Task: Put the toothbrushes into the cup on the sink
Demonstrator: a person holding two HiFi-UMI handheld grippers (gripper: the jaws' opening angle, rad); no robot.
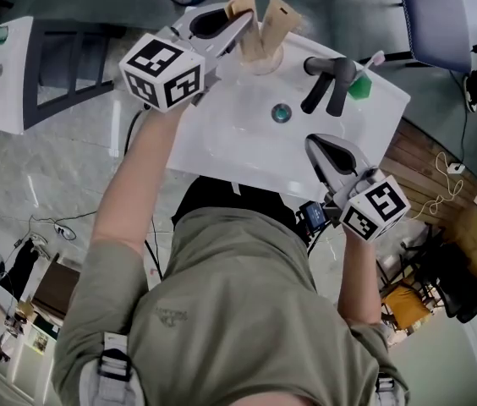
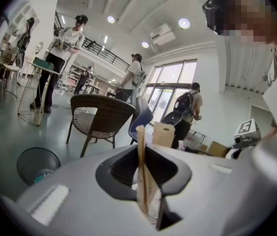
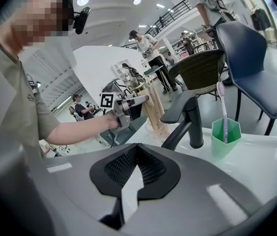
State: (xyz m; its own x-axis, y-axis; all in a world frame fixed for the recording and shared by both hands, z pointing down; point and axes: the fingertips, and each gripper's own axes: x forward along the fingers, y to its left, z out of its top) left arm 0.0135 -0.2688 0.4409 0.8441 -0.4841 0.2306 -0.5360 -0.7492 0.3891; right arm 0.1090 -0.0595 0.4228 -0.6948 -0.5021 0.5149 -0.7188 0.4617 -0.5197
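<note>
Sitting in the green cup [image 3: 225, 136] is a pale toothbrush [image 3: 222, 107].

no readable text or numbers, print on shirt [image 1: 171, 315] illegible

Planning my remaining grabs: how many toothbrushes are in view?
1. The toothbrush stands in the green cup beside the faucet. Two paper packets in the clear holder, one gripped by the left gripper, may hide more.
</note>
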